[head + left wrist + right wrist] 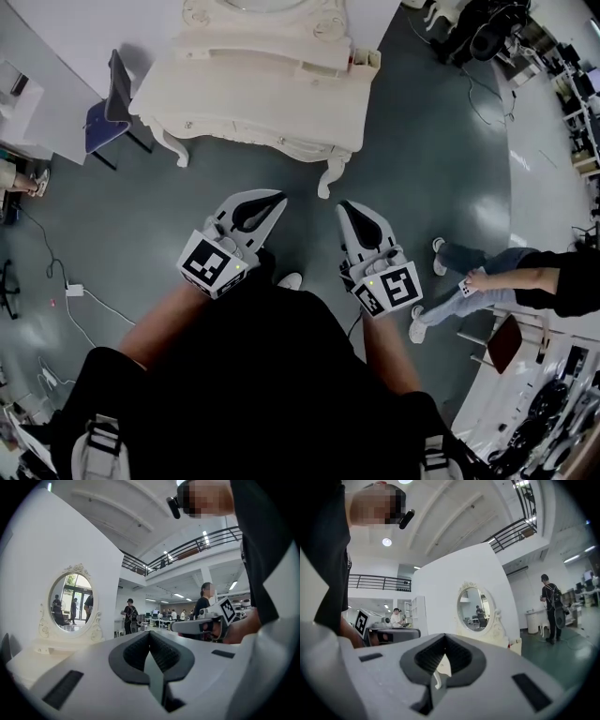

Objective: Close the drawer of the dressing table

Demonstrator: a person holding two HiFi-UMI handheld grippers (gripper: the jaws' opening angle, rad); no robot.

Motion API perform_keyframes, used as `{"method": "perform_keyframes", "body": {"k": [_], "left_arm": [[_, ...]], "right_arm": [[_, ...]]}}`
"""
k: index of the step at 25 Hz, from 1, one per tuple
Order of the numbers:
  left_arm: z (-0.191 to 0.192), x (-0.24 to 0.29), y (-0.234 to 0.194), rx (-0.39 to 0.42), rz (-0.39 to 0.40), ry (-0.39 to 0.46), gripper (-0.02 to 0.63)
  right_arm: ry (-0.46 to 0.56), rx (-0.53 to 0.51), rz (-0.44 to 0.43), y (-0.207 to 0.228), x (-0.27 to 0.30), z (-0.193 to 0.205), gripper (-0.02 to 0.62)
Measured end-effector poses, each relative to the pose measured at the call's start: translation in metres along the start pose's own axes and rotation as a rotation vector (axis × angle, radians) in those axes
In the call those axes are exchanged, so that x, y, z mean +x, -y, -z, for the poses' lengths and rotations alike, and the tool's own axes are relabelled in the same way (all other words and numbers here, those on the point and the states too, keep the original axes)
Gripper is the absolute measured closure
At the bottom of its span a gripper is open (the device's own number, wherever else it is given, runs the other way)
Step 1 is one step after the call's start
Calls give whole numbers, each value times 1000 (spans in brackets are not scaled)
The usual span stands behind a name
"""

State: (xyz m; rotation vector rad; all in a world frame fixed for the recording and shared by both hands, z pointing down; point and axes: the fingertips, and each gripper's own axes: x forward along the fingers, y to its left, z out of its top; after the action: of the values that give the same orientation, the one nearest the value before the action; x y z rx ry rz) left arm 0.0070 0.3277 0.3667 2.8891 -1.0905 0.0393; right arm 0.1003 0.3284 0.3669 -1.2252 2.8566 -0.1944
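From the head view, the dressing table [272, 94] stands on the grey floor [141, 216], against the white wall at the far edge. Its front with little knobs faces the person. The drawer is too small here to tell if it is in or out. A dark chair [108, 117] stands just beside the table's left end. The left gripper [258, 214] and the right gripper [359, 225] are held side by side in the air, near the table's front but not touching it. Both point at the table. Another person [525, 281] is at the floor's right edge. In the left gripper view, the left gripper's [150, 635] two jaws are pressed together with nothing between them. The table's round mirror [70, 603] shows on the left. In the right gripper view, the right gripper's [444, 637] jaws are also pressed together and hold nothing. The mirror [474, 609] is right ahead.
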Motion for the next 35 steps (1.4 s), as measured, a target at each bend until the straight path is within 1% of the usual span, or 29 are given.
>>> {"method": "perform_keyframes", "body": {"k": [4,7,12,16,19,28,35], "left_arm": [[-3,3,-7,-8,-2,10,612],[-1,9,-15,-13,5,7,612],[3,22,-38,3,28,-4,612],[-4,36,-69,-18,25,-6,612],[-6,45,-91,-19,46,8,612],[-9,69,-166,-29,91,-9,612],[-15,79,-216,-31,132,2,612]], "right_arm": [[-10,18,0,5,10,2,594],[-16,9,-1,9,22,3,594],[-24,2,3,18,50,1,594],[-32,-1,13,30,79,-2,594],[-40,0,21,39,102,-2,594],[-59,2,51,60,175,-10,594],[-75,-1,99,71,223,-13,594]]}}
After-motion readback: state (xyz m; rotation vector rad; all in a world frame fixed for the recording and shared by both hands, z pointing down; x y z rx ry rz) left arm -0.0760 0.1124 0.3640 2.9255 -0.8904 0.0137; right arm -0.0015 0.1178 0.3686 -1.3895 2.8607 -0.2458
